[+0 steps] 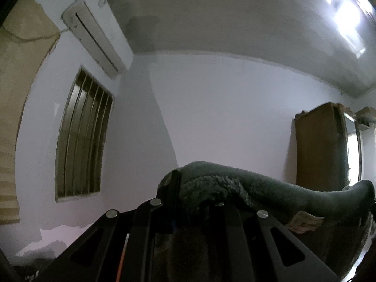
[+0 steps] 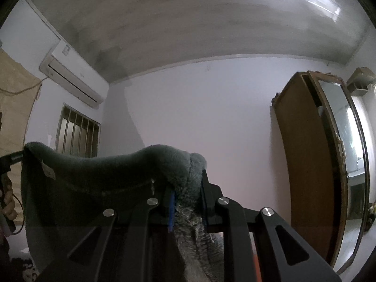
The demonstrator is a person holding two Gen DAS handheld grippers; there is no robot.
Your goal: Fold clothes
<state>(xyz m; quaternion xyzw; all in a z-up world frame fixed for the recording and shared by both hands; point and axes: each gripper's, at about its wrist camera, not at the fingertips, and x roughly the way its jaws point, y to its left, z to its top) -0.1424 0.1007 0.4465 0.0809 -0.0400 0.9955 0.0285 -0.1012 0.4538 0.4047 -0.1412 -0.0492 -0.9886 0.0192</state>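
Two fisheye views look slightly upward across a pale-walled room, with an air conditioner (image 2: pixel 72 80) at upper left, a barred window (image 1: pixel 82 138) at left and a wooden wardrobe (image 2: pixel 307 164) at right.

A dark grey fleece garment (image 2: pixel 98 171) is held in the air, stretched between the two tools. In the left wrist view, the left hand-held gripper (image 1: pixel 188 195) at lower centre is clamped on one bunched corner, and the fabric's top edge runs from there toward the lower right of the frame. In the right wrist view, the right hand-held gripper (image 2: pixel 188 188) at lower centre is pinched shut on the other corner, and the edge sags toward the left of the frame, where a hand (image 2: pixel 8 202) shows at the far edge. A white label (image 2: pixel 48 171) sits near that far corner.

So the garment's long axis lies sideways between the two grips, with its body hanging below, mostly hidden. Neither grip is nearer; each holds one end. No surface is in view.
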